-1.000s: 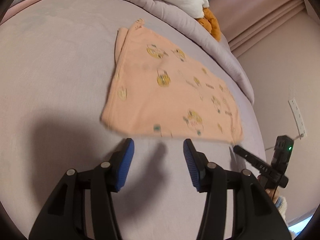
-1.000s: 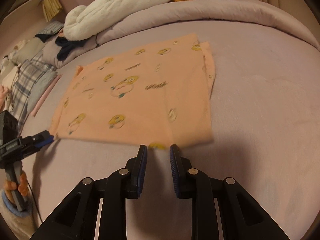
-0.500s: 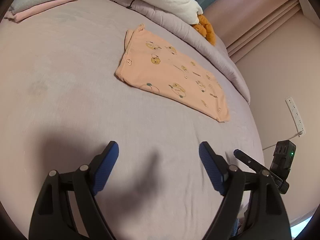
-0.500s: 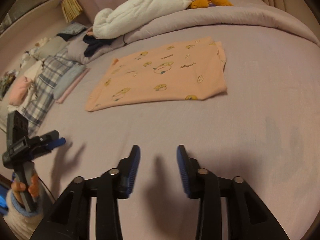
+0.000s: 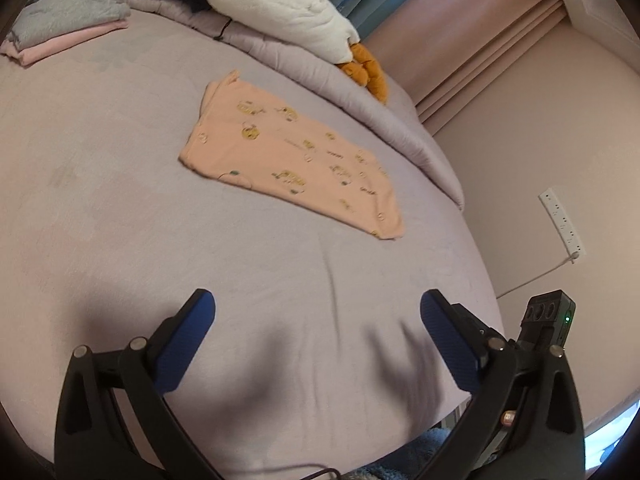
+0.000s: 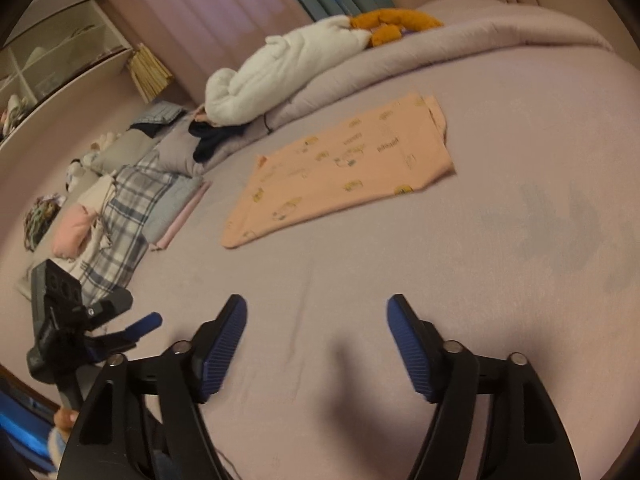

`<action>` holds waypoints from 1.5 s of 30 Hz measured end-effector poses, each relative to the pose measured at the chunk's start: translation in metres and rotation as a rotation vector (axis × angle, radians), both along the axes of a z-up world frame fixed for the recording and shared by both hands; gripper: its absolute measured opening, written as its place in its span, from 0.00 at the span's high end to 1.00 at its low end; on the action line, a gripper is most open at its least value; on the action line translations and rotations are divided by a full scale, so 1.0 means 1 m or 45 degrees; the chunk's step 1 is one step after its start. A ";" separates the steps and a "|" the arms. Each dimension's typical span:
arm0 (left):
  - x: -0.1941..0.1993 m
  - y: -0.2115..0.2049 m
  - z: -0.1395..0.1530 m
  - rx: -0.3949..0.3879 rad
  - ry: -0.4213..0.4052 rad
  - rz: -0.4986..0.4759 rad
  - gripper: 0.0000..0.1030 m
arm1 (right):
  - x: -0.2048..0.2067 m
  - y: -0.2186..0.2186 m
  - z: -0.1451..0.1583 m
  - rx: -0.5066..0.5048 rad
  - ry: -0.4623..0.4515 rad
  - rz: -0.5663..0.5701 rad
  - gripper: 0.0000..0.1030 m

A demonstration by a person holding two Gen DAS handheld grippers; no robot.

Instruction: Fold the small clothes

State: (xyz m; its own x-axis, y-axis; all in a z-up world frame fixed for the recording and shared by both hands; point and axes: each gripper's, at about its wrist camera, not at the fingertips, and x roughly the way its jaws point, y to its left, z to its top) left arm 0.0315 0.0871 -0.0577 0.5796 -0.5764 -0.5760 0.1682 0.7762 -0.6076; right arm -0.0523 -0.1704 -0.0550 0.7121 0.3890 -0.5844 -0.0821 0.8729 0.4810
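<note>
Here, left tool (image 5: 318, 304): blue pads spread wide, nothing between them, hovering over bare lilac bed sheet (image 5: 100, 220). Right tool (image 6: 316, 312): likewise spread wide and empty, above the same sheet near the bed's front edge. Each tool shows in the other's view at the frame margin: the right tool's body with a green light low on the right side of the left wrist view, the left tool low on the left side of the right wrist view.

Ahead of both tools, well apart from the fingertips: peach garment (image 5: 288, 160) with yellow cartoon print, lying flat on the sheet, folded to a long narrow shape. In the right wrist view it (image 6: 340, 168) runs diagonally, layered edges visible at its far right end.

Beyond the garment: rolled lilac duvet (image 5: 320, 76) along the far side of the bed, white plush toy (image 5: 280, 8) with orange feet (image 5: 366, 68) resting on it. Dark garment (image 6: 212, 140) just beside the plush.

Left of the garment in the right wrist view: plaid cloth (image 6: 120, 224) and folded grey and pink pieces (image 5: 68, 28) stacked at the sheet's edge. Wall with a white power strip (image 5: 562, 220) at the right of the left wrist view.
</note>
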 end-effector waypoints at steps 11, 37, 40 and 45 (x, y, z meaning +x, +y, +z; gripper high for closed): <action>-0.004 0.014 0.002 0.026 -0.187 0.102 0.00 | -0.007 0.017 0.026 -0.103 -0.216 -0.045 0.20; 0.086 0.034 -0.047 -0.005 0.123 0.088 0.00 | 0.047 0.030 0.009 -0.131 -0.114 0.001 0.00; 0.103 0.034 -0.052 -0.047 0.172 0.086 0.00 | 0.057 0.031 0.010 -0.137 -0.104 0.016 0.00; 0.124 0.032 -0.057 -0.053 0.228 0.082 0.01 | 0.071 0.032 0.008 -0.150 -0.083 0.032 0.00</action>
State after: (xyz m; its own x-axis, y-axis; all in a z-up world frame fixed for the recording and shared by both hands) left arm 0.1560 0.1194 -0.1145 0.5069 -0.5668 -0.6495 0.0053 0.7555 -0.6552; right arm 0.0184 -0.1388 -0.0473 0.7410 0.3382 -0.5802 -0.1320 0.9204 0.3679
